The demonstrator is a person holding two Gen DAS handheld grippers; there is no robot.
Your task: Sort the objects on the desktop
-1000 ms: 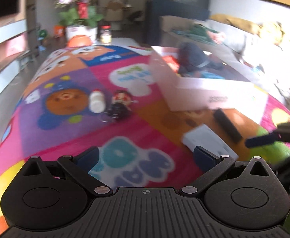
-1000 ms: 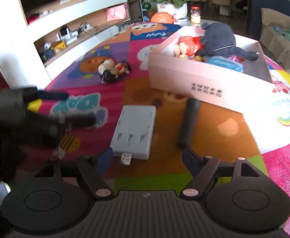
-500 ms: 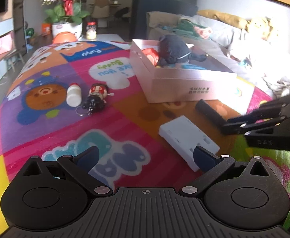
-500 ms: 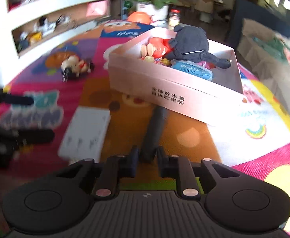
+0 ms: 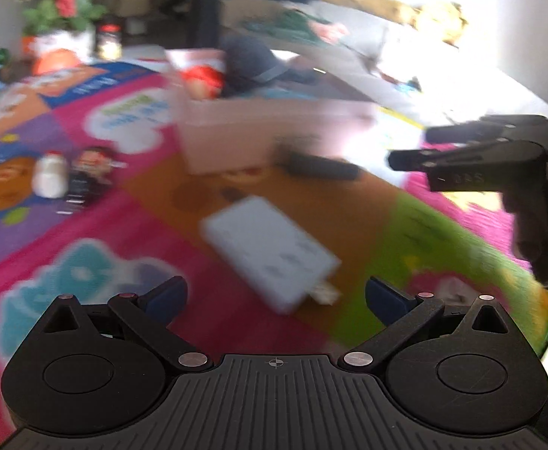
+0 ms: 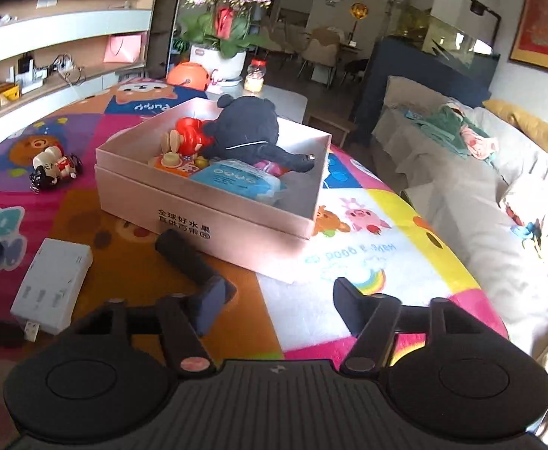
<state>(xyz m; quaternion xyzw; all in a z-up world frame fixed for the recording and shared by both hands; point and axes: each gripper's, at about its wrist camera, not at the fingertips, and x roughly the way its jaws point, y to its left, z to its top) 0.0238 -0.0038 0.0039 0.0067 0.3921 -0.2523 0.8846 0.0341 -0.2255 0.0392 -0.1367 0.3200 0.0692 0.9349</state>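
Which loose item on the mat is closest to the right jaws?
The black cylinder: its near end lies by the left pad of the opening, empty jaws. The white adapter and toy figures lie farther left.

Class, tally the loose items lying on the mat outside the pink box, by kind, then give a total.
Toy figures: 2
White adapter: 1
Black cylinder: 1
Total: 4
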